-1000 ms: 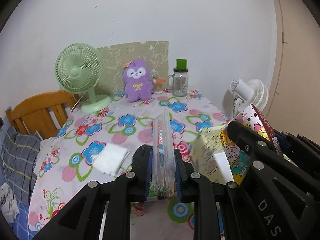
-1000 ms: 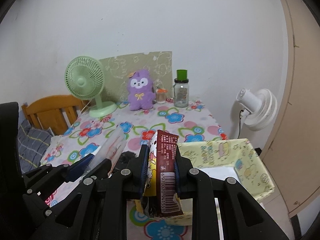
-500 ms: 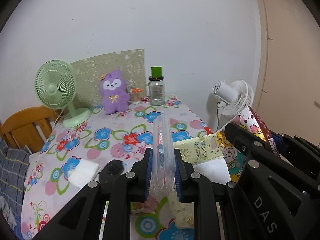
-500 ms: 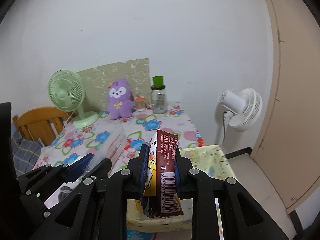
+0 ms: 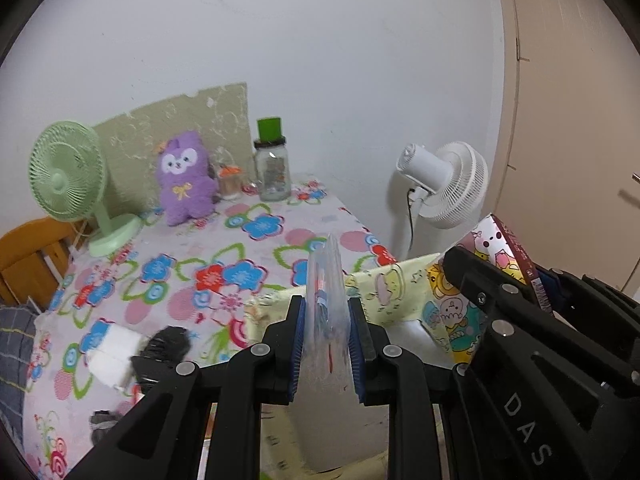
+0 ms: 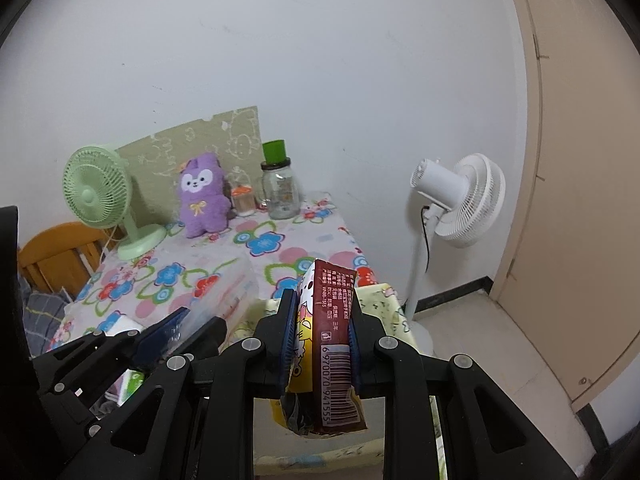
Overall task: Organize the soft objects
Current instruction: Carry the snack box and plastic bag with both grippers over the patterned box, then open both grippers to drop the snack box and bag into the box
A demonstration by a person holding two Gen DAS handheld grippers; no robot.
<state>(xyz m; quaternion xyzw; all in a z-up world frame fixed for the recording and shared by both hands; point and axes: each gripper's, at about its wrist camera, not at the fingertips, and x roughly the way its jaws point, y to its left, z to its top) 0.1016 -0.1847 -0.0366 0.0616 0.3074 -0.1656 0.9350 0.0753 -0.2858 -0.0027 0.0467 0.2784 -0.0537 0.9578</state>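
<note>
Held above the yellow fabric bin [image 5: 384, 292] at the table's right edge, seemingly for dropping in, the left tool [image 5: 326, 344] pinches a clear plastic packet [image 5: 326, 300] and the right tool [image 6: 320, 344] a cartoon-printed snack packet [image 6: 332, 352]

Glossy clear plastic packet [image 5: 326, 304]; shiny printed foil packet [image 6: 334, 344]; fuzzy plush toy [image 5: 185, 178]; glass jar [image 5: 273, 174]; matt floral tablecloth [image 5: 248, 240].

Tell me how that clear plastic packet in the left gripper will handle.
The clear packet, clamped in the left gripper, probably flexes: it stands thin and unsupported above the pads. It looks light. Its glossy film may slip if the grip loosens.
</note>
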